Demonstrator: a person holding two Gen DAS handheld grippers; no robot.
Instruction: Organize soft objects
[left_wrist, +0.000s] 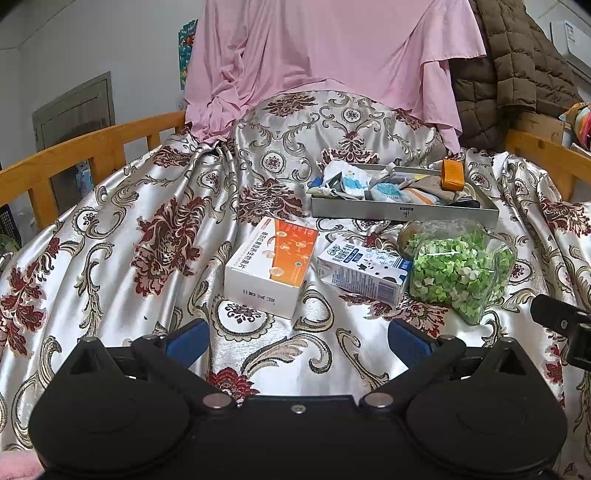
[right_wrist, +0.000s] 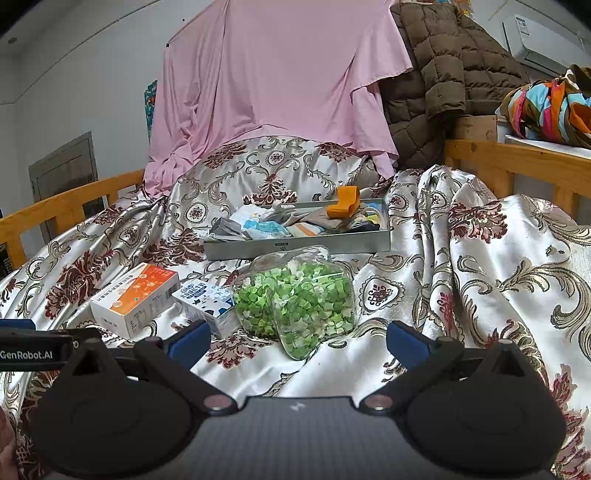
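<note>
Orange-white box (left_wrist: 271, 264), milk carton (left_wrist: 365, 271), star-filled jar (left_wrist: 458, 271) on bedspread (left_wrist: 110, 236).

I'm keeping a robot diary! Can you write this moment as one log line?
left tongs: open, empty | right tongs: open, empty | grey tray: holds soft items | jar of green stars: lying on bedspread

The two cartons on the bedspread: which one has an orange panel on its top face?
The larger white box, on the left. The smaller carton beside the jar is blue and white.

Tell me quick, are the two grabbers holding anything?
Left gripper: open, holding nothing.
Right gripper: open, holding nothing.
</note>
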